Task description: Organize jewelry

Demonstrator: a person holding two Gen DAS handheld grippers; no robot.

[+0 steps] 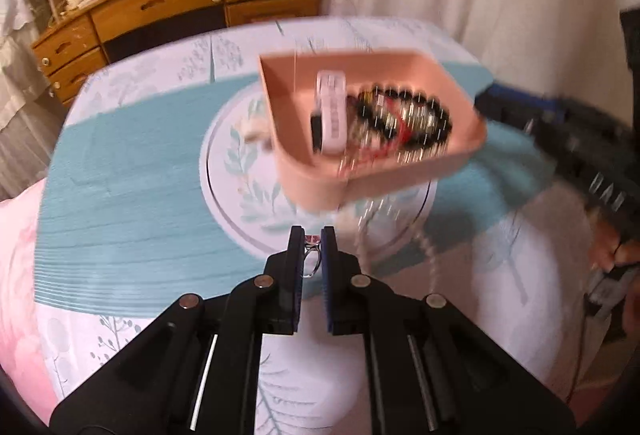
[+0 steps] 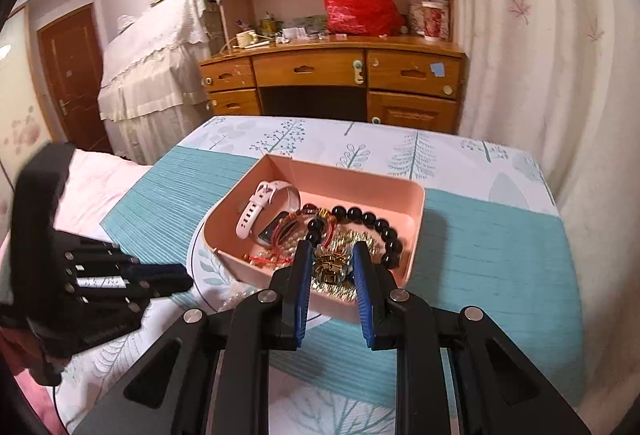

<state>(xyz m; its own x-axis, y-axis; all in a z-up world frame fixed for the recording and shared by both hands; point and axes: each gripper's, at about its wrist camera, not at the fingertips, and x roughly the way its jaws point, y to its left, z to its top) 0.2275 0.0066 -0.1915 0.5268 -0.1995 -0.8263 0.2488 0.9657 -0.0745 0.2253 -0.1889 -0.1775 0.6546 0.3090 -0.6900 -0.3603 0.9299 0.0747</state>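
Note:
A pink box [image 1: 316, 179] [image 2: 412, 211] stands on a round white plate [image 1: 224, 179] on the table. It holds a white watch [image 2: 260, 211], a black bead bracelet [image 2: 384, 227], red cord bracelets [image 2: 272, 255] and a gold chain [image 2: 332, 267]. My left gripper [image 1: 313, 235] is shut on a silver ring with a pink stone [image 1: 312, 255], in front of the box. My right gripper [image 2: 332, 255] stands at the box's near wall, fingers on either side of the gold chain; whether they grip it I cannot tell. A pearl strand [image 1: 428, 255] lies by the plate.
A teal mat [image 2: 500, 267] covers a tree-print tablecloth [image 2: 400, 151]. A wooden desk with drawers [image 2: 332, 75] and a cluttered shelf stand behind the table. A white curtain [image 2: 540, 35] hangs on the right, a pink bed [image 2: 100, 179] on the left.

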